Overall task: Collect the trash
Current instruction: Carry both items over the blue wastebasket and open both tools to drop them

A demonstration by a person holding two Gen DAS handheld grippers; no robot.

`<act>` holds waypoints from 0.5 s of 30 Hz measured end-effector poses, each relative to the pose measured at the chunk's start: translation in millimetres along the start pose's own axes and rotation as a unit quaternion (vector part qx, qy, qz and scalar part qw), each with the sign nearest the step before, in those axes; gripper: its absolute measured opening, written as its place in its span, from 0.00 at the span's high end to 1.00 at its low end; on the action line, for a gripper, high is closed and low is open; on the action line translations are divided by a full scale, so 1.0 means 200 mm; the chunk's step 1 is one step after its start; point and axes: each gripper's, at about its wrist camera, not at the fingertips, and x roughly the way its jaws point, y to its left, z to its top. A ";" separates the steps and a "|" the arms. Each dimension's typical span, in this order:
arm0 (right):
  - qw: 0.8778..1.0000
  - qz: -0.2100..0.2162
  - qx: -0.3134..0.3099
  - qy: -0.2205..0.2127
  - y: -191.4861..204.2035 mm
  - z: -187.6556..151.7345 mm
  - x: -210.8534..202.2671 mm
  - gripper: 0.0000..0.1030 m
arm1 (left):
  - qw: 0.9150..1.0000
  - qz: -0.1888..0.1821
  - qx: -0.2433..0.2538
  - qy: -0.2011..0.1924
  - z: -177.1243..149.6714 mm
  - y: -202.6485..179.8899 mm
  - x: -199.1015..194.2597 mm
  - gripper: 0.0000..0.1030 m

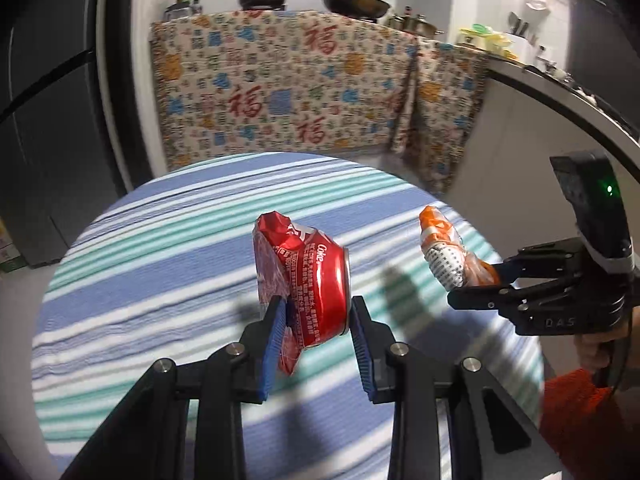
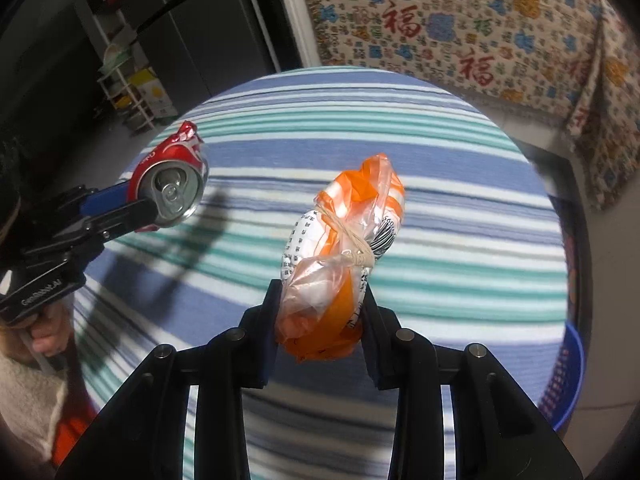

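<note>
Though crumpled, glossy red can

The crushed red aluminium cola can hung clear above the striped cloth, its crumpled end uppermost and its silver pull-tab top facing sideways, pinched across its lower body between blue pads. Well apart from it, the crumpled orange-and-white plastic wrapper bundle, tied round its middle with a rubber band, was likewise held aloft, tilted, clamped at its lower end.
</note>
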 end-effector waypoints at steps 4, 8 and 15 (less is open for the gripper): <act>1.000 -0.013 0.016 -0.004 -0.08 -0.12 -0.10 0.66 | 1.000 -0.012 0.002 0.007 -0.02 -0.15 0.00 0.68; 0.999 -0.020 0.030 -0.007 -0.15 -0.21 -0.18 0.66 | 1.000 -0.014 -0.002 0.016 -0.04 -0.28 0.02 0.68; 0.999 -0.029 0.042 -0.014 -0.24 -0.29 -0.28 0.66 | 1.000 -0.011 0.011 0.023 -0.04 -0.47 0.08 0.68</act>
